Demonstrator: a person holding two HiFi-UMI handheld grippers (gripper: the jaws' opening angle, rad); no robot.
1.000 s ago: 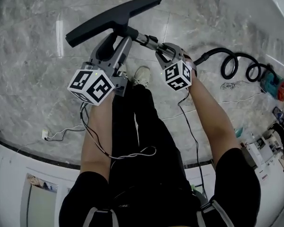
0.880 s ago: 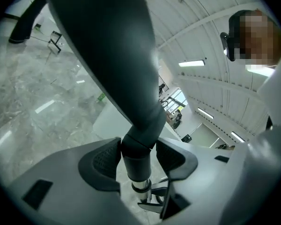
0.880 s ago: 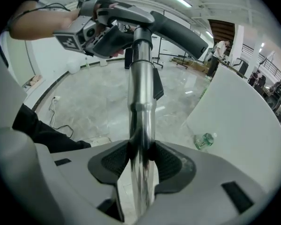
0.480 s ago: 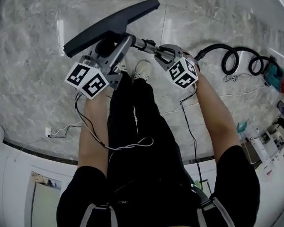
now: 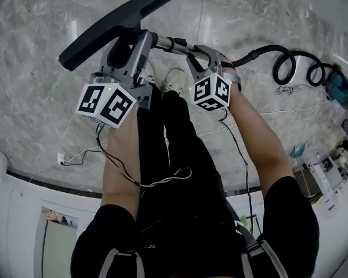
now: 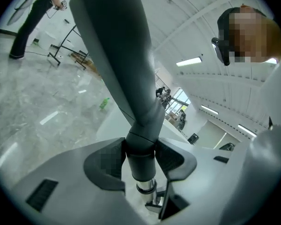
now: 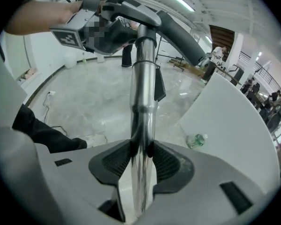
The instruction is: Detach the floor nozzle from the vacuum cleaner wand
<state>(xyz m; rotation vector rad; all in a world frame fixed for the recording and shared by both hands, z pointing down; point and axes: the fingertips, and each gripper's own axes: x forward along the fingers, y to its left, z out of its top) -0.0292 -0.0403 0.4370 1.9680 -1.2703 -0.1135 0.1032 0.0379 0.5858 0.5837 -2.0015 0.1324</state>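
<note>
I am holding the nozzle [image 5: 116, 22] up over the marble floor [image 5: 35, 97], still joined to the wand [image 5: 173, 43]. My left tongs [image 5: 130, 44] are pinching the nozzle's dark neck, having just been closing tighter; my right tongs [image 5: 195, 55] are pinching the chrome wand, also just closing tighter. A black hose [image 5: 284, 68] is curling on the floor at right.

Marble floor [image 5: 35, 97] carries a coiled black hose [image 5: 261, 51], white cable [image 5: 75, 157].
</note>
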